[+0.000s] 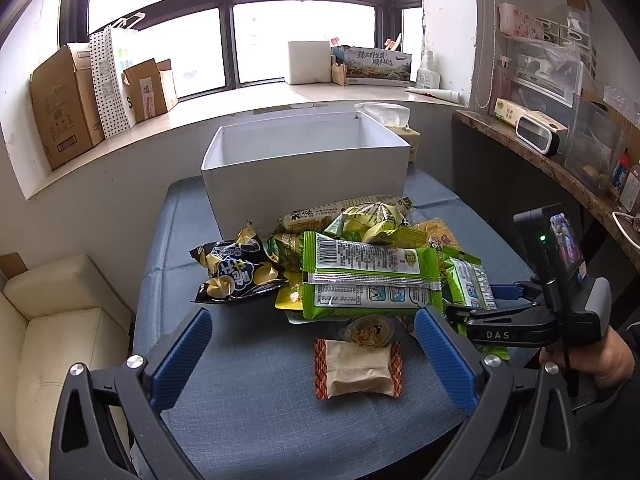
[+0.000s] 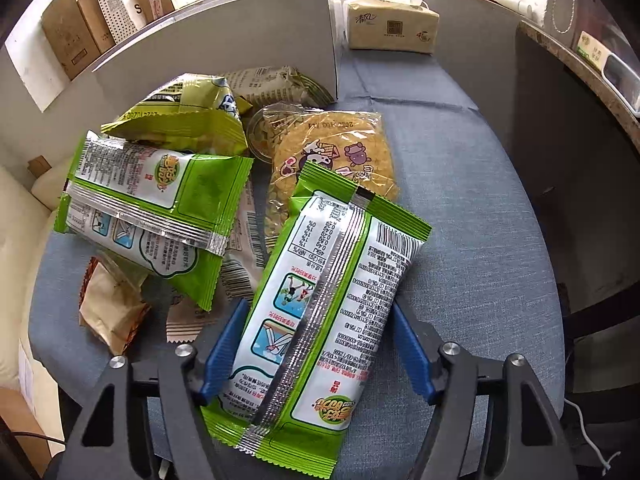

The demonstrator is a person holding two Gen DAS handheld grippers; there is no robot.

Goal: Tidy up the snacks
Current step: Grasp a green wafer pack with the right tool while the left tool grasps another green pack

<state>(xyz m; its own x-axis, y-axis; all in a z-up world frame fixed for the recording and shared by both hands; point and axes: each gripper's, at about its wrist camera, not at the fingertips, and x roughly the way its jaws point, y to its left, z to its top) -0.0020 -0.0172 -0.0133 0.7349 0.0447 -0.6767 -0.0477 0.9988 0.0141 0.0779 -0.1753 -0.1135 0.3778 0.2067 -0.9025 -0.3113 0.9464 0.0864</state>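
A pile of snack packets lies on the blue table (image 1: pixel 248 412) in front of an open white box (image 1: pixel 304 176). My right gripper (image 2: pixel 316 320) is shut on a green snack packet (image 2: pixel 320 320), its blue fingers (image 2: pixel 412 356) pressing both sides; it also shows in the left wrist view (image 1: pixel 472 284). My left gripper (image 1: pixel 312 332) is open and empty, low over the table. A small brown wrapped cake (image 1: pixel 358 368) lies between its fingers. A second green packet (image 1: pixel 368 276) and a black chips bag (image 1: pixel 236 268) lie just beyond.
A yellow cartoon packet (image 2: pixel 332 160) and a jelly cup (image 2: pixel 262 136) lie in the pile. A tissue pack (image 2: pixel 392 28) stands behind the box. A cream sofa (image 1: pixel 52 328) is on the left, a cluttered shelf (image 1: pixel 560 152) on the right, cardboard boxes (image 1: pixel 60 108) on the windowsill.
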